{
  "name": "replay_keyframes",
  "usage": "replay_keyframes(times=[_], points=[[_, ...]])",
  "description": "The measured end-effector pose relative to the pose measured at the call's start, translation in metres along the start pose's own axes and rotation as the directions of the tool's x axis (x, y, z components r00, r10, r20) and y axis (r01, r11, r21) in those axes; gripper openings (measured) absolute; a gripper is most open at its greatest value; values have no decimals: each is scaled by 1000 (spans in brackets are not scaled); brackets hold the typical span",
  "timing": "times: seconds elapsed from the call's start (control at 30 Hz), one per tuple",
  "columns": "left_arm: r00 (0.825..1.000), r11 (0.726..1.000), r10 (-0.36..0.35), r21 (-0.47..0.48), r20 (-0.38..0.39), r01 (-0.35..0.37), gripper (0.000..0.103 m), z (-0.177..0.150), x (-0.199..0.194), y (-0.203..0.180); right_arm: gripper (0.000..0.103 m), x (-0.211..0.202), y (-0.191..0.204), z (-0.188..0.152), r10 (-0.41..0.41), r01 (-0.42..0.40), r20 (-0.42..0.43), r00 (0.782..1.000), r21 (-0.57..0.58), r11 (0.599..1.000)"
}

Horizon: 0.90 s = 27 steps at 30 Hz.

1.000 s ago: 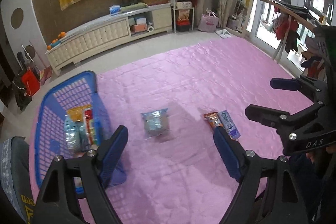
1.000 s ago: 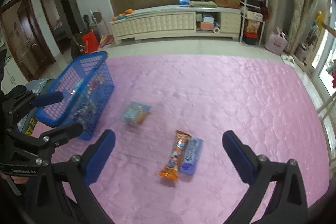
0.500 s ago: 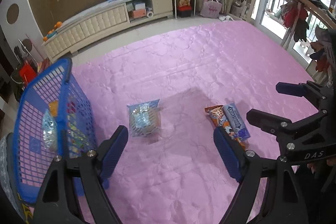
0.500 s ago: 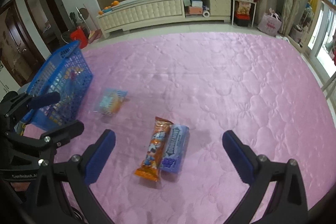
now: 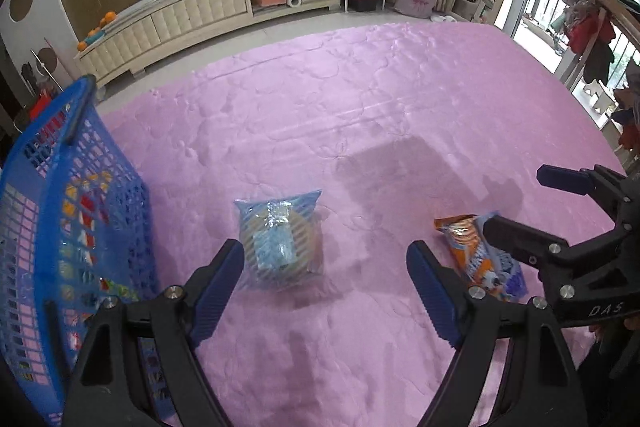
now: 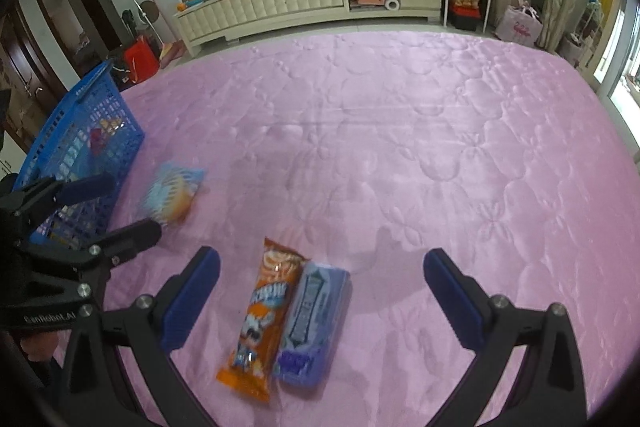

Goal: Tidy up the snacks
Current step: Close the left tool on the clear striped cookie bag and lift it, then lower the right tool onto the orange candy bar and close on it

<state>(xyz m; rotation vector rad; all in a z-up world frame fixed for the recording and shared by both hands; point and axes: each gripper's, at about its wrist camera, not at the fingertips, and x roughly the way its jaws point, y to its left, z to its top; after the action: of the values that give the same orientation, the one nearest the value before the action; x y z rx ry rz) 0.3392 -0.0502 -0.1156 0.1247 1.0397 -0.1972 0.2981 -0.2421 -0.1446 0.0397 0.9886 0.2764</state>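
Three loose snack packs lie on the pink quilted mat, and the blue basket standing at the mat's edge serves as the landmark for all of them. Nearest the basket, just beside its mesh wall but apart from it, lies the light blue packet, flat on the mat. Farther from the basket, on the far side of that packet, the orange snack bar and the purple snack bar lie side by side, touching along their long edges, the orange one on the side toward the basket. Inside the basket several more packs show through the mesh in orange, red and pale blue, too broken up by the grid to name. The left tongs hang above the mat next to the basket with both blue pads spread wide, released and gripping nothing; the light blue packet sits ahead of the gap between the pads, closer to the pad on the basket side, and neither pad touches it. The right tongs are farther from the basket, also released and spread wide, with the orange and purple bars lying in the gap between the pads and touched by neither. In the right wrist view the light blue packet is blurred. Each pair of tongs shows at the edge of the other's view.
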Motion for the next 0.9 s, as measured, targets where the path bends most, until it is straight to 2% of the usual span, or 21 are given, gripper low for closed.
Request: replay_keyframes(times=[0.37,0.47,0.57,0.7,0.83,0.9], points=[[999,999,-9,-35,-42,8,82,10,32,16,103,25,13,8,-13,13,-10,1000,-17,1000],[997,997,-42,-66,-61,38,82,10,38,19,103,28,12,7,-15,14,-18,1000,-20,1000],[996,999,-26,-48,-90,22,81,12,45,18,103,30,7,6,-16,16,-28,999,-2,1000],[992,999,4,-40,-123,-9,70,16,52,15,103,29,3,6,-24,24,-24,999,14,1000],[990,999,-4,-53,-138,-3,52,13,57,20,103,27,0,7,-14,15,-19,1000,20,1000],[990,999,-5,-45,-140,-1,52,11,57,17,103,25,-3,7,-13,14,-18,1000,25,1000]])
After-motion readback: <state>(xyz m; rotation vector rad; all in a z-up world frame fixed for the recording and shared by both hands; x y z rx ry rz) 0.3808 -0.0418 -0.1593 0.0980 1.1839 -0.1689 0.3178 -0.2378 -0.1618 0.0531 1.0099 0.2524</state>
